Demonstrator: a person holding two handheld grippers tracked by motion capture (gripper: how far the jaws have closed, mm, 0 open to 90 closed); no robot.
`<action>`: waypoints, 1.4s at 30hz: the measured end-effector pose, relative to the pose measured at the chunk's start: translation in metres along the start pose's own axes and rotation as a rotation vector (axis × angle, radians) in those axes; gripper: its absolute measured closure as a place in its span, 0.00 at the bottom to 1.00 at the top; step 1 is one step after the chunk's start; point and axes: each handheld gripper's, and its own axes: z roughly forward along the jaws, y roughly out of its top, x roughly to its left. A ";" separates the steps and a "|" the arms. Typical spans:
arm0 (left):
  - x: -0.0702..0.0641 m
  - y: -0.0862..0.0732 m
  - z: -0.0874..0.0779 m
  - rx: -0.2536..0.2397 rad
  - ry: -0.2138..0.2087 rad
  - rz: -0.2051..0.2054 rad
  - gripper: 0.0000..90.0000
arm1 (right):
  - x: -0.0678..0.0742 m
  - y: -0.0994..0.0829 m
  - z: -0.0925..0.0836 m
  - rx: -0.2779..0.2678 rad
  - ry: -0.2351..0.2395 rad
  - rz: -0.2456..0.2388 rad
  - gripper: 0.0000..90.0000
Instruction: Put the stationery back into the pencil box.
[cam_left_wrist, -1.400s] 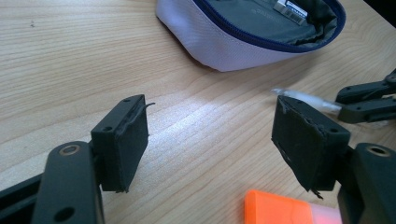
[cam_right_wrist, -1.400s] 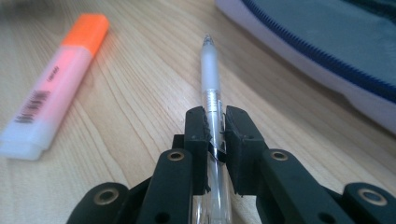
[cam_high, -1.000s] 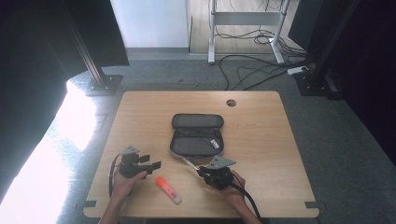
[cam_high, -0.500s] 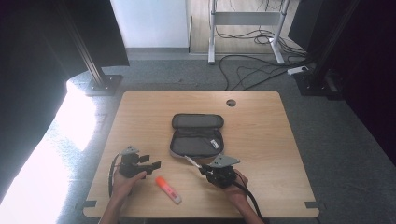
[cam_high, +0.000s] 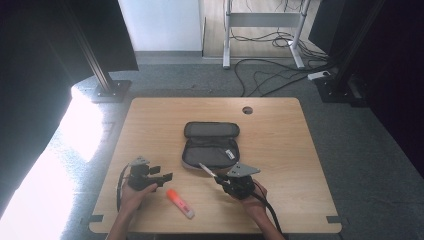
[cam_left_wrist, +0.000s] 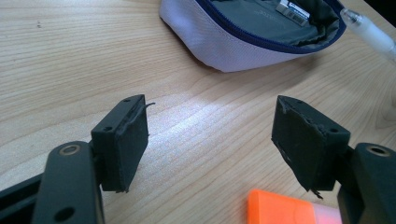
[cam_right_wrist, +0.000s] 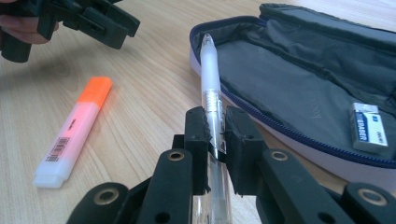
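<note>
My right gripper (cam_right_wrist: 215, 135) is shut on a clear pen (cam_right_wrist: 210, 84), whose tip reaches the near rim of an open grey pencil case (cam_right_wrist: 299, 79). From above, the right gripper (cam_high: 220, 177) sits just in front of the pencil case (cam_high: 210, 145), with the pen (cam_high: 207, 171) pointing at it. A white eraser (cam_right_wrist: 368, 128) lies inside the case. An orange highlighter (cam_high: 180, 203) lies on the table between the hands. My left gripper (cam_high: 162, 175) stands open to the left of it, nothing between its jaws. In the left gripper view the left gripper (cam_left_wrist: 212, 140) faces the case (cam_left_wrist: 243, 37), with the highlighter (cam_left_wrist: 289, 207) at the bottom.
The wooden table (cam_high: 280, 140) has a round cable hole (cam_high: 247, 110) at the back. Cables and a metal stand (cam_high: 260, 35) lie on the floor behind it. Bright light falls on the floor at the left.
</note>
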 end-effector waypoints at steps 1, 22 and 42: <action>0.000 0.000 0.000 0.000 0.000 0.000 0.31 | -0.001 0.000 0.000 -0.001 -0.001 -0.001 0.88; 0.000 0.000 0.001 0.007 0.000 0.004 0.31 | -0.010 0.007 -0.001 -0.028 -0.029 0.008 0.88; 0.001 0.000 0.001 0.010 -0.003 0.002 0.31 | -0.023 0.021 -0.002 -0.051 -0.051 0.020 0.88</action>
